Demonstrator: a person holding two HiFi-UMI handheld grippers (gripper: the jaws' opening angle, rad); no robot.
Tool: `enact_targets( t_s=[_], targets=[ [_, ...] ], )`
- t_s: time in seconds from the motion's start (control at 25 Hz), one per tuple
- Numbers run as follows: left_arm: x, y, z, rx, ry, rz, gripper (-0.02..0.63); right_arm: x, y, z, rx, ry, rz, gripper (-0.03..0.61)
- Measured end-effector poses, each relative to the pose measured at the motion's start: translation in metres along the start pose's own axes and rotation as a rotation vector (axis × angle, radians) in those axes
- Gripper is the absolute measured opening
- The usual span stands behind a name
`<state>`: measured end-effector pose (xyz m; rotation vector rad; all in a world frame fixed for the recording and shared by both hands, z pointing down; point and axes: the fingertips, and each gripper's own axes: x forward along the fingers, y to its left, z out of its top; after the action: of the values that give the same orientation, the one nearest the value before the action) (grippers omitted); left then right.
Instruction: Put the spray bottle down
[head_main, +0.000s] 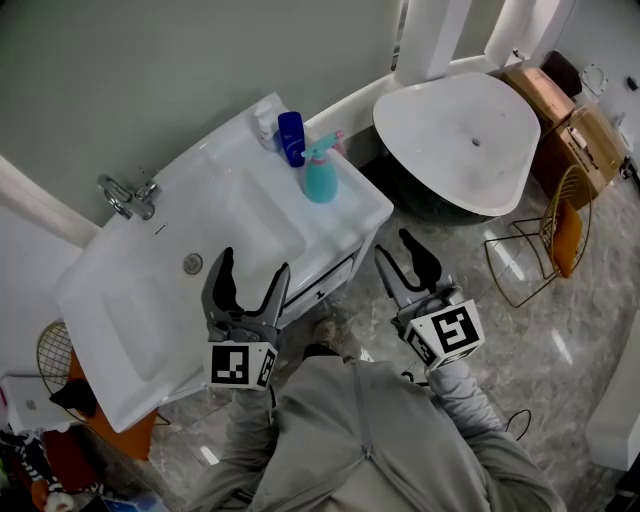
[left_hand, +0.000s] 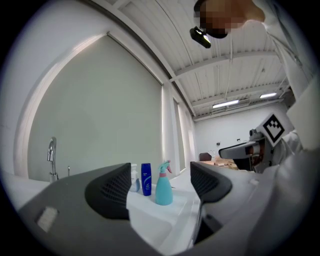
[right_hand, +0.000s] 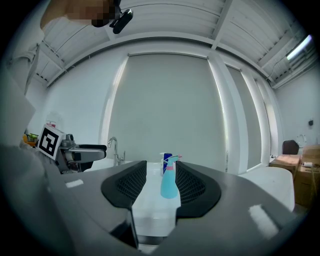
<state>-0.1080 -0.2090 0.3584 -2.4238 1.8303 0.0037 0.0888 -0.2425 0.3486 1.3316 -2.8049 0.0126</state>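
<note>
spray bottle set down on the worktop, both tools released and empty

the teal spray bottle (head_main: 320, 176) stands upright on the white worktop (head_main: 362, 208) at the sink's right end, just beside a dark blue bottle (head_main: 291, 137) and near the outer edge above the floor; the left tool (head_main: 254, 265) and right tool (head_main: 394, 245) hang low by the person's body, well apart from the bottle, each with jaws spread and nothing between them, the bottle showing only far off through the gap. the task looks finished, so the risk lies in any further move: a tool swung forward across the worktop could clip the tall, narrow bottle and probably tip it into the blue one or off the edge; if the glossy surface beside the basin (head_main: 215, 225) is wet, the base could also slide
</note>
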Motion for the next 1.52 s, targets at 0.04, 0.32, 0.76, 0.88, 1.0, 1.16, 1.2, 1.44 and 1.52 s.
enact_targets(
  t_s=[0.04, 0.32, 0.76, 0.88, 1.0, 1.16, 1.2, 1.44, 1.52],
  targets=[
    [-0.001, 0.000, -0.002, -0.001, 0.005, 0.004, 0.396, 0.000, 0.000, 0.000, -0.001, 0.001, -0.001, 0.163],
    [0.000, 0.004, -0.005, 0.007, 0.019, 0.013, 0.396, 0.001, -0.003, -0.007, -0.011, 0.020, -0.010, 0.162],
    [0.006, 0.005, -0.003, 0.033, 0.020, 0.004, 0.396, 0.003, -0.008, -0.010, -0.021, 0.038, -0.023, 0.163],
    [0.006, 0.005, -0.002, 0.035, 0.019, 0.006, 0.396, 0.002, -0.009, -0.012, -0.022, 0.038, -0.026, 0.162],
    [0.007, 0.004, -0.004, 0.032, 0.022, 0.002, 0.396, 0.004, -0.009, -0.013, -0.021, 0.038, -0.026, 0.163],
    [0.008, 0.003, -0.005, 0.027, 0.028, 0.001, 0.396, 0.005, -0.010, -0.012, -0.020, 0.040, -0.026, 0.161],
    [0.008, 0.003, -0.005, 0.027, 0.029, 0.000, 0.396, 0.005, -0.011, -0.011, -0.020, 0.041, -0.026, 0.162],
    [0.011, 0.003, -0.009, 0.026, 0.037, -0.001, 0.396, 0.007, -0.013, -0.015, -0.017, 0.044, -0.028, 0.162],
    [0.011, 0.003, -0.010, 0.025, 0.040, -0.001, 0.396, 0.008, -0.014, -0.016, -0.017, 0.043, -0.028, 0.162]
  ],
)
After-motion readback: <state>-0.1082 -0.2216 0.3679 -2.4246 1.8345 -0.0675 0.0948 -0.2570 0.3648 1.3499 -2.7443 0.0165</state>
